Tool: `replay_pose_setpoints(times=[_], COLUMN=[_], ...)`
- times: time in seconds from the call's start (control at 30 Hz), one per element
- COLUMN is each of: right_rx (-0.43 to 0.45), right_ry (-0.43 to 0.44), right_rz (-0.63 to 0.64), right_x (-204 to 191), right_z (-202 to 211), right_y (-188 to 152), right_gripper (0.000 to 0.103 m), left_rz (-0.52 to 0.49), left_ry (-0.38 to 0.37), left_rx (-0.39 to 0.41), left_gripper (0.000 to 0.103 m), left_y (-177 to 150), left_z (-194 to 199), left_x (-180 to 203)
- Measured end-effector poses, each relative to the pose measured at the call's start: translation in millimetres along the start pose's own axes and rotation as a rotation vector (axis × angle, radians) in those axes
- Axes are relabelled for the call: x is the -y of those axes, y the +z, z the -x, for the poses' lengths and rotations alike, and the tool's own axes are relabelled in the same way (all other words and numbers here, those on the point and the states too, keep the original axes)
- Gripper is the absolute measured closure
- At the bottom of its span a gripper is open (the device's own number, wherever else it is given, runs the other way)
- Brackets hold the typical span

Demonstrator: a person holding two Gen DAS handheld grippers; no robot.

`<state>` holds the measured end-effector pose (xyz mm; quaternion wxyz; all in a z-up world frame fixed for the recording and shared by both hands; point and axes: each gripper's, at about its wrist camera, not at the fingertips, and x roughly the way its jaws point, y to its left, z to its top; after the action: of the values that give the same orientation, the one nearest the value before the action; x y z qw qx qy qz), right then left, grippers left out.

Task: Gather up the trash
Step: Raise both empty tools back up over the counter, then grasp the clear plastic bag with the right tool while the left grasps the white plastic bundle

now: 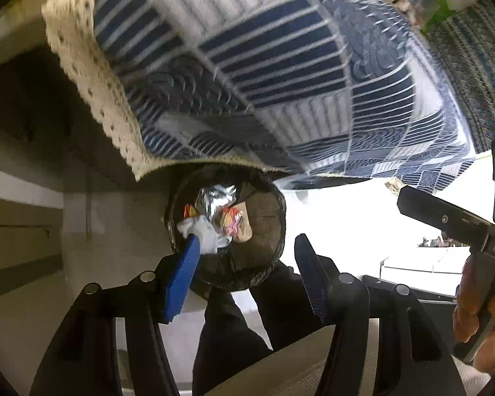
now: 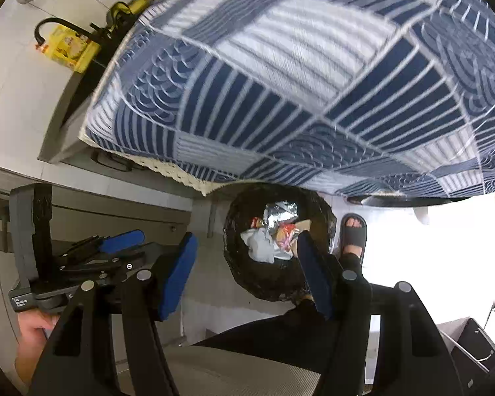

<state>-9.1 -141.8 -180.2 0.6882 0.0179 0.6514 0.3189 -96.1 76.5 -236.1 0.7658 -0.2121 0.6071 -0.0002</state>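
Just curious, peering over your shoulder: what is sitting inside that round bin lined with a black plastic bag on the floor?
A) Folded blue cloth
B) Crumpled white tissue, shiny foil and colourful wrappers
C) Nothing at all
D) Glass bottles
B: inside the round black-bagged bin lie crumpled white tissue, silver foil and colourful wrappers.

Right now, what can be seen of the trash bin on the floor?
The trash bin is round, lined with a black, glossy, crinkled plastic bag folded over its rim. It stands upright and open on the pale floor, partly under the edge of the blue patterned tablecloth. Inside lie crumpled white paper, a silvery wrapper and red-orange packaging. A sandalled foot stands beside it.
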Motion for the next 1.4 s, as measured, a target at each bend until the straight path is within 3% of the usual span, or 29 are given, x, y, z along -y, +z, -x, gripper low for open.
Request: replay_pose_setpoints(times=[0.5,0.8,0.9,0.97,1.1,1.4], right_rx=[0.189,0.262,0.280,0.284,0.274,0.193], right_ry=[-0.025,-0.058,-0.069,-0.068,-0.069,-0.079], right_rz=[0.069,0.116,0.155,0.176,0.215,0.326], right_x=[-16.7,-3.0,1.3,3.0,6.4,8.9], right_z=[78.9,106.6,114.4,116.4,112.5,76.5], right_y=[35.8,88.7,113.2,128.2,162.5,229.9], right_gripper=[0.038,0.029,0.029,0.029,0.017,0.017], left_rz=[-0.109,-0.108,-0.095,-0.089,-0.067,-0.006], left_ry=[-0.013,0.012,0.028,0.032,0.049,0.089], left_rx=[0.165,0.244,0.269,0.275,0.288,0.306], left_gripper=[0.045,0.045,0.038,0.038,0.038,0.028], left_y=[41.1,76.9,92.8,101.1,120.3,159.8], left_z=[78.1,106.2,111.6,112.3,113.9,115.2], left_x=[26.7,41.1,43.3,45.7,49.7,52.7])
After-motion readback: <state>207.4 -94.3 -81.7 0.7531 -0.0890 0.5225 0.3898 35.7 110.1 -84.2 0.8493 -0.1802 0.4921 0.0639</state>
